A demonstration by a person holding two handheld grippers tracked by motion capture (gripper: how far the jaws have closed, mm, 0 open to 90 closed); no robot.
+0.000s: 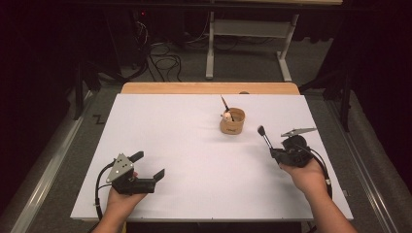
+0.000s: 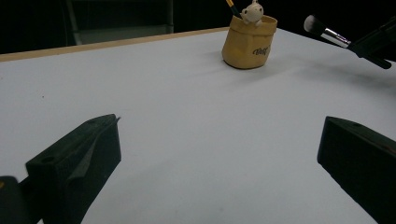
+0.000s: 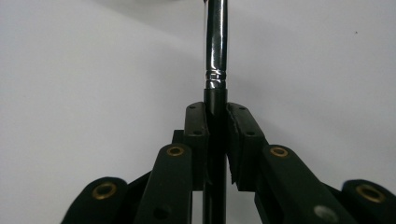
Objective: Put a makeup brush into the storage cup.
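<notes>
Makeup brush (image 1: 264, 136): black handle, silver ferrule, dark bristles.

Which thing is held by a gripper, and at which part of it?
The right gripper holds a makeup brush by its black handle, just below the metal ferrule. The left gripper is open and holds nothing.

White table top (image 1: 184, 160), cables (image 1: 163, 60) on grey floor (image 1: 243, 63) beyond.
</notes>
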